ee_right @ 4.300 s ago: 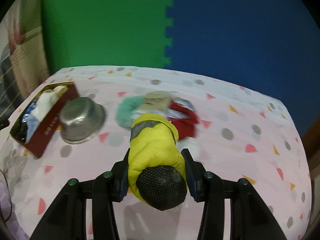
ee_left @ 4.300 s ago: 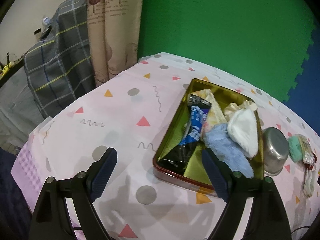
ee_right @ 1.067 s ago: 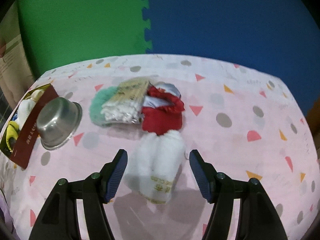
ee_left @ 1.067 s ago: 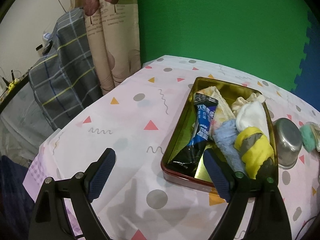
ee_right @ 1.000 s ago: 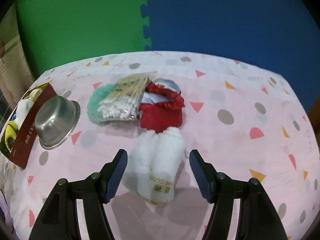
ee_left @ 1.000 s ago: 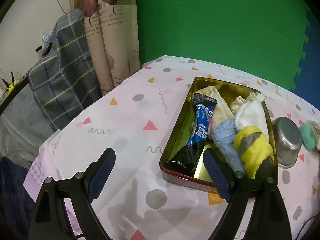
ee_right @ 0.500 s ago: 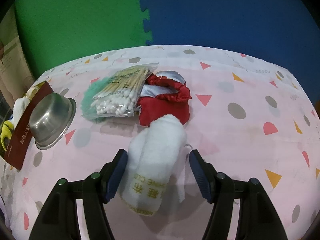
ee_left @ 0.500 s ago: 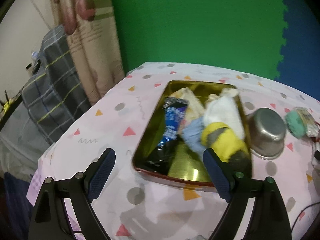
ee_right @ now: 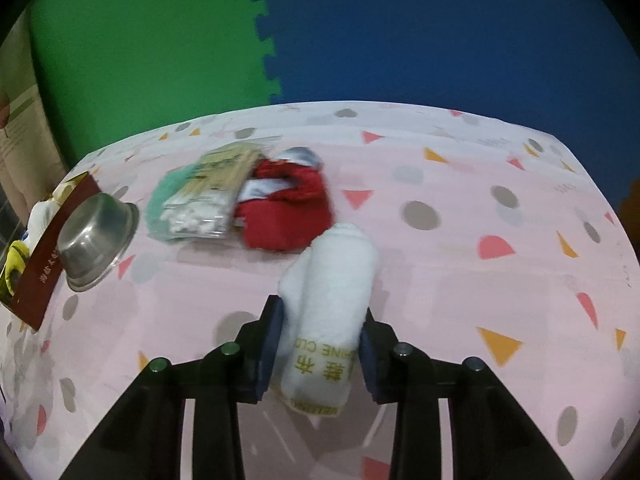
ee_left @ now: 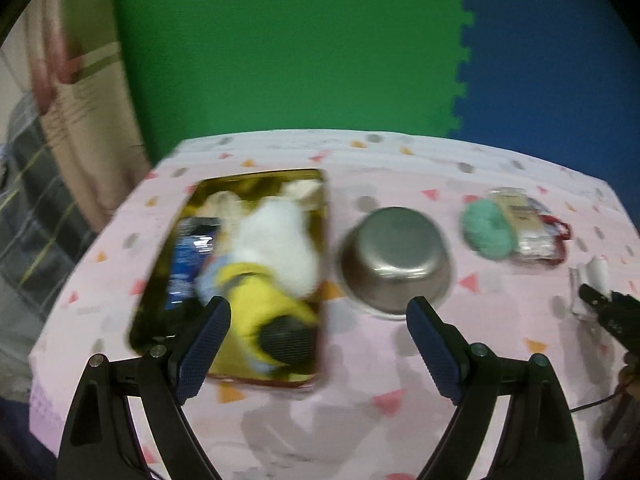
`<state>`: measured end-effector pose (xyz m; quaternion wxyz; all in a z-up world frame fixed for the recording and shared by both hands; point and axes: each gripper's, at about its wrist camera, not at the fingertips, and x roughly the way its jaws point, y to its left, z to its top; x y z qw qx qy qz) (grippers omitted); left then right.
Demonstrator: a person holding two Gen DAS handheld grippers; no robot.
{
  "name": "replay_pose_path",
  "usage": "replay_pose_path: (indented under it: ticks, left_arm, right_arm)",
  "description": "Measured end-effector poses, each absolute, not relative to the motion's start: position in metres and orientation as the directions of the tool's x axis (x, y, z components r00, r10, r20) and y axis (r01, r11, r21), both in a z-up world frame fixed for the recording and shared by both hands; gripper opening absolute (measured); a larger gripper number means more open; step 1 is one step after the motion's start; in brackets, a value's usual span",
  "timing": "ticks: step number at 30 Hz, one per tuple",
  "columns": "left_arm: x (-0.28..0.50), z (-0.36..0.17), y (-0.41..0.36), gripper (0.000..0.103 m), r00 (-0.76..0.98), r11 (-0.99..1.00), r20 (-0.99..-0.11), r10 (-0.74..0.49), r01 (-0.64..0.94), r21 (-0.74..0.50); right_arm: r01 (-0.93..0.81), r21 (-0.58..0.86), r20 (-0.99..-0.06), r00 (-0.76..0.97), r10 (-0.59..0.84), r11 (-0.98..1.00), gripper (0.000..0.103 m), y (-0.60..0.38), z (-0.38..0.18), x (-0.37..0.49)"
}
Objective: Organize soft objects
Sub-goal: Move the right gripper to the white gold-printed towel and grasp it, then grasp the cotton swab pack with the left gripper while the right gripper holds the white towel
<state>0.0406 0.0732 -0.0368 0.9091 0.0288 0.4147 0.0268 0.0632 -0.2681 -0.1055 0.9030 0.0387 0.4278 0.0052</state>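
Note:
A rolled white towel with gold lettering lies on the pink tablecloth. My right gripper is closing on it, and both pads press its sides. The left wrist view catches that towel and the right gripper's tip at its far right edge. My left gripper is open and holds nothing; it hovers over the near end of the gold tin. In the tin lie a yellow glove, a white cloth and a blue packet.
A steel bowl stands just right of the tin. Beyond the towel sit a green puff, a bag of cotton swabs and a red pouch. Green and blue foam mats form the back wall. A curtain hangs left.
My right gripper moved forward around the white towel and closed on it. The left gripper swung right, so the tin slid left and the bowl and puff came into view.

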Motion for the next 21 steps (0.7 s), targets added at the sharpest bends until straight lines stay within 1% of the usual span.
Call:
replay_pose_path:
  ticks: [4, 8, 14, 21]
  left_arm:
    - [0.051, -0.035, 0.044, 0.088, 0.639, 0.999, -0.769, 0.005, 0.037, 0.037]
    - [0.065, -0.034, 0.017, 0.088, 0.613, 0.996, -0.788, -0.052, 0.091, 0.006]
    - [0.088, -0.038, -0.026, 0.087, 0.575, 0.987, -0.812, -0.101, 0.161, -0.009]
    - [0.127, -0.044, -0.075, 0.087, 0.497, 0.975, -0.85, -0.173, 0.21, -0.075]
  right_arm:
    - [0.083, 0.051, -0.769, 0.639, -0.014, 0.995, 0.035, -0.298, -0.105, 0.057]
    - [0.141, -0.015, -0.761, 0.641, -0.102, 0.99, 0.035, -0.327, -0.106, 0.05]
    - [0.193, 0.082, -0.763, 0.643, -0.063, 0.978, 0.035, -0.361, -0.111, 0.044]
    - [0.185, 0.077, -0.763, 0.643, -0.061, 0.98, 0.037, -0.358, -0.111, 0.044]
